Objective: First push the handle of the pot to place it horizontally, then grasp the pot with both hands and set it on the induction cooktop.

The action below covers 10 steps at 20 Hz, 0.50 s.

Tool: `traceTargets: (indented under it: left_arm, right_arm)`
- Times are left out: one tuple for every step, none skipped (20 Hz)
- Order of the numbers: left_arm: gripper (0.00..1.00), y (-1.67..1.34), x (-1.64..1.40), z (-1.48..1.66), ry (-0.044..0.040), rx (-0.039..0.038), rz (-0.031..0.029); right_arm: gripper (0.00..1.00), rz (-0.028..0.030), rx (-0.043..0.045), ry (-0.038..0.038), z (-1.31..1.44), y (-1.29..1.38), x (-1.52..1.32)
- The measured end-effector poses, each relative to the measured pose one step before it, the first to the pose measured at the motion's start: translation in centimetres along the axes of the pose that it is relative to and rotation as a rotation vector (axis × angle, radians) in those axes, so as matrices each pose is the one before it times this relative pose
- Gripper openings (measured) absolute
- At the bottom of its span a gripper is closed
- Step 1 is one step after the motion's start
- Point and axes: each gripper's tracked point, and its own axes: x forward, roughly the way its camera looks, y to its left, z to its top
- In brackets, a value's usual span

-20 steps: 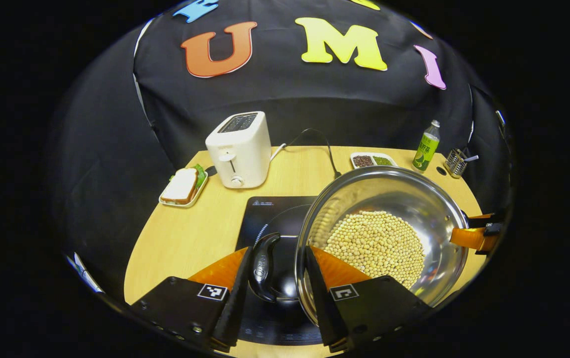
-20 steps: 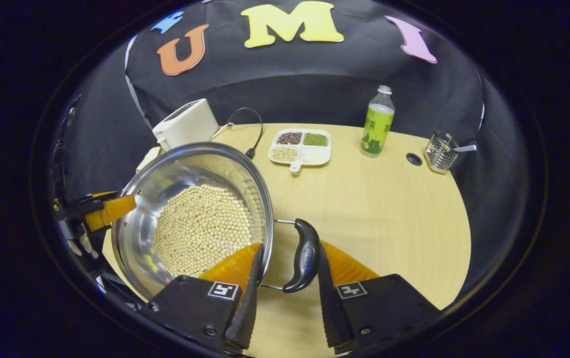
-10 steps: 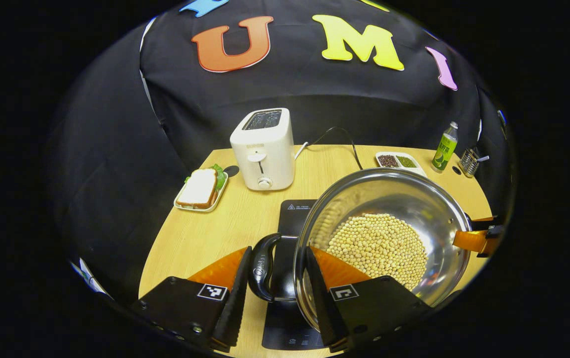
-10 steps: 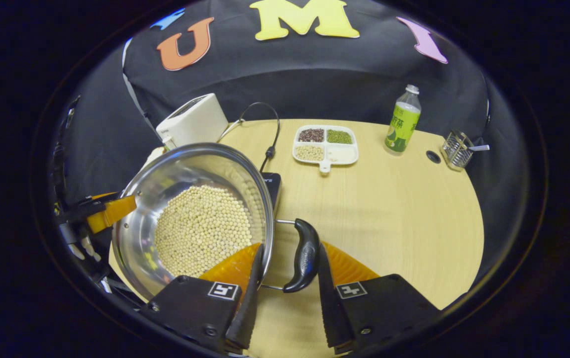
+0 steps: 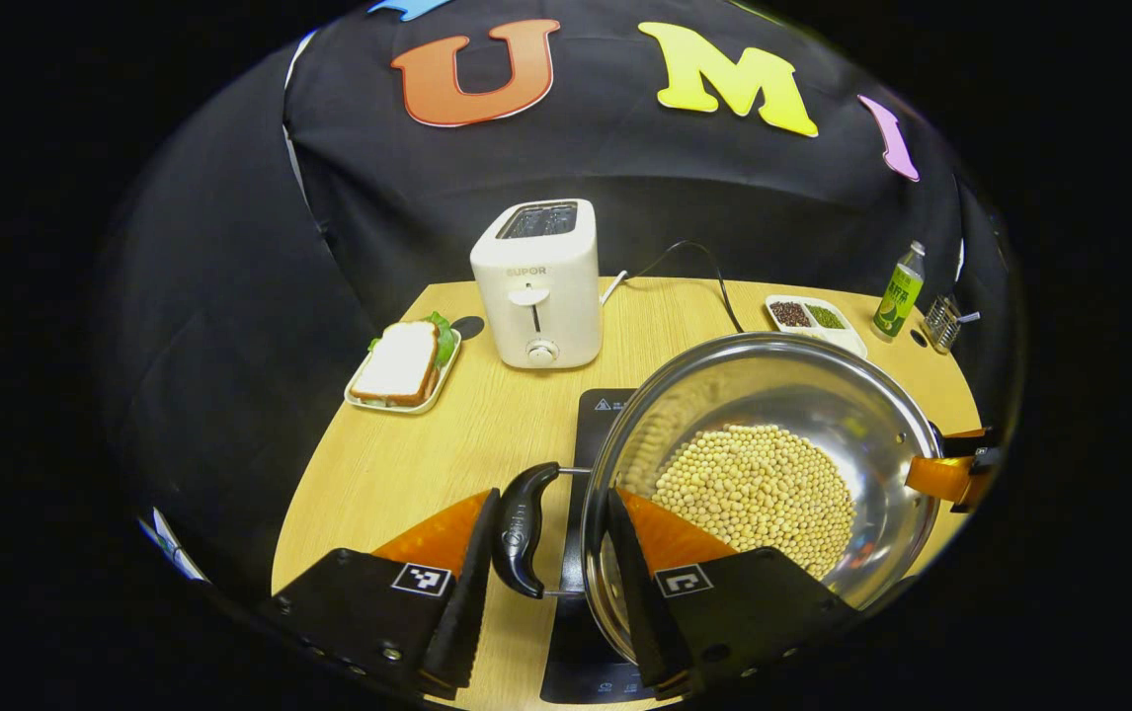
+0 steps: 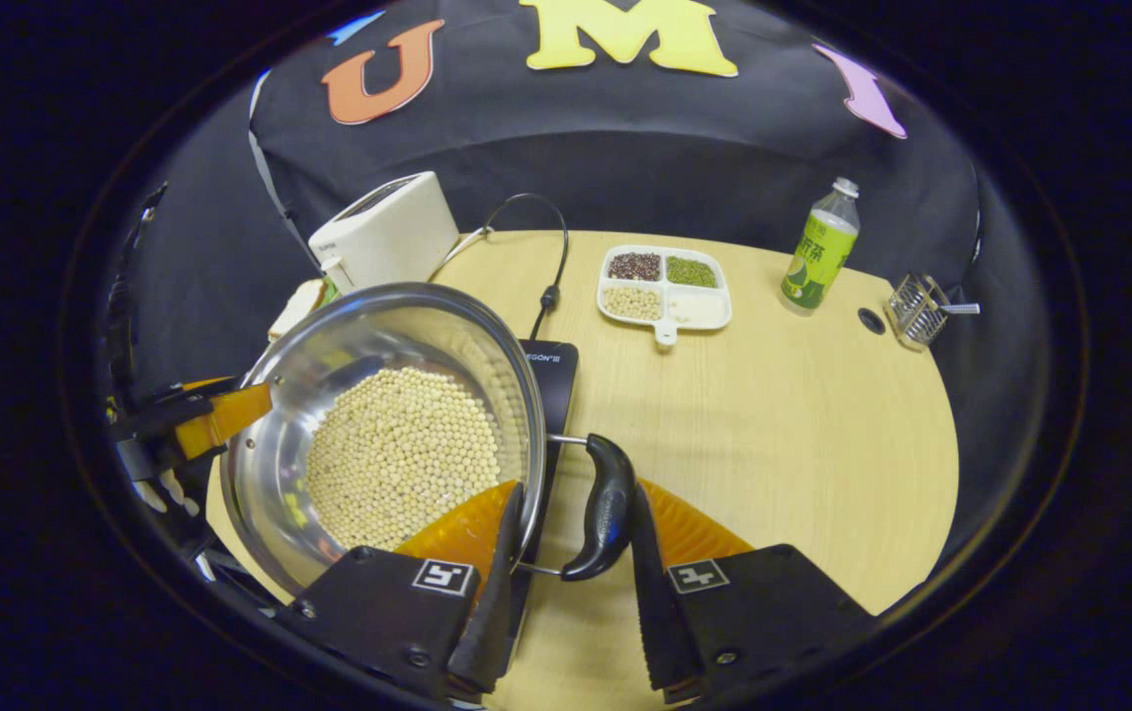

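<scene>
A steel pot [image 5: 783, 395] holding pale beans is carried between both grippers over the black induction cooktop [image 5: 598, 423]. My left gripper [image 5: 546, 583] is shut on the pot's black left handle [image 5: 519, 528], one finger outside the handle and the other inside the rim. My right gripper [image 6: 571, 583] is shut the same way on the right handle [image 6: 606, 509]. The pot [image 6: 329, 365] hides most of the cooktop [image 6: 551, 370]. Each view has the opposite gripper at the pot's far rim, the right gripper [image 5: 951, 474] and the left gripper [image 6: 201, 425].
A white toaster [image 5: 536, 286] with its cable stands behind the cooktop, and a sandwich on a plate [image 5: 403, 363] lies left of it. A divided dish of beans [image 6: 665, 286], a green bottle [image 6: 818, 247] and a wire holder [image 6: 917, 311] sit at the back right.
Both grippers have carried the pot leftward over the table. The cooktop now shows on the pot's right side in the right gripper view, and less of it shows left of the pot.
</scene>
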Motion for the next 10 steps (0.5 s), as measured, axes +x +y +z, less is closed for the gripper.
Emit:
traceTargets:
  left_arm:
    - [0.60, -0.086, 0.152, 0.191, -0.00679, 0.01630, 0.00029]
    - [0.60, -0.007, 0.139, 0.219, -0.00429, 0.01221, 0.00003]
    - [0.60, 0.004, 0.105, 0.184, -0.00366, 0.00390, -0.00016]
    - [0.60, 0.072, 0.141, -0.110, 0.00189, -0.00367, -0.00042]
    - [0.60, 0.099, 0.131, -0.477, 0.00410, -0.00756, -0.00238]
    - [0.60, 0.164, 0.048, -0.490, 0.01076, -0.01356, -0.00425]
    - [0.60, -0.046, -0.131, 0.196, -0.01616, -0.01117, -0.00708]
    - [0.61, 0.000, 0.157, -0.075, 0.00083, 0.00926, -0.00042]
    - [0.60, 0.070, -0.117, 0.088, -0.00995, 0.00897, 0.00260]
    - [0.60, -0.023, 0.271, -0.002, -0.00272, 0.00589, -0.00088]
  right_arm:
    - [0.55, -0.00672, 0.00294, -0.00086, -0.039, -0.001, 0.035]
    - [0.55, -0.00816, -0.00326, -0.00087, -0.077, -0.024, 0.008]
    - [0.55, -0.00703, -0.00425, -0.00232, -0.100, 0.038, -0.028]
    - [0.56, -0.00249, 0.00159, -0.00165, 0.024, -0.001, -0.013]
    - [0.56, -0.00285, 0.00117, -0.00404, 0.124, 0.139, 0.017]
    - [0.56, -0.00714, -0.01121, -0.00420, 0.151, 0.128, -0.009]
    - [0.56, -0.00942, -0.01083, 0.00332, -0.090, -0.042, 0.010]
    - [0.55, -0.00233, 0.00302, -0.00039, 0.025, -0.029, 0.021]
    - [0.56, -0.00042, 0.01313, -0.00517, 0.025, -0.022, -0.009]
    - [0.56, -0.00266, 0.00921, -0.00498, -0.039, 0.027, -0.041]
